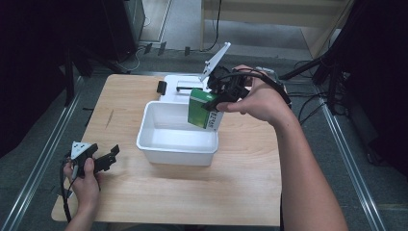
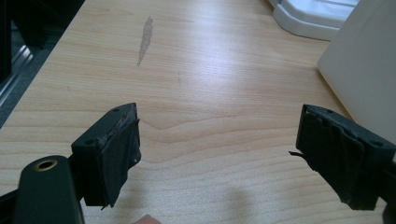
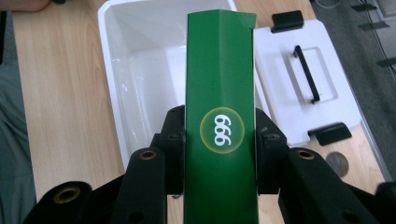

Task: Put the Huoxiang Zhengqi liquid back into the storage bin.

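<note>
A green box (image 1: pixel 202 109) is clamped between the jaws of the right gripper (image 1: pixel 217 99) and is carried above the far right corner of the white bin (image 1: pixel 159 144), which sits near the middle of the desk (image 1: pixel 240 187). The step in hand is judged to be the placing of the box into the bin. In the right gripper view the box (image 3: pixel 220 93) is seen gripped by its two narrow sides, with the open bin (image 3: pixel 116 56) below it. For the next move, the box would need to be brought lower and inside the walls before the grip is released (the far right rim lies close under it and could be struck). The bin's lid (image 3: pixel 303 79) is laid just beyond the bin, towards the desk's far edge, out of the path. The left gripper (image 1: pixel 102 159) is held at the desk's near left corner, its jaws wide apart with nothing between them.
</note>
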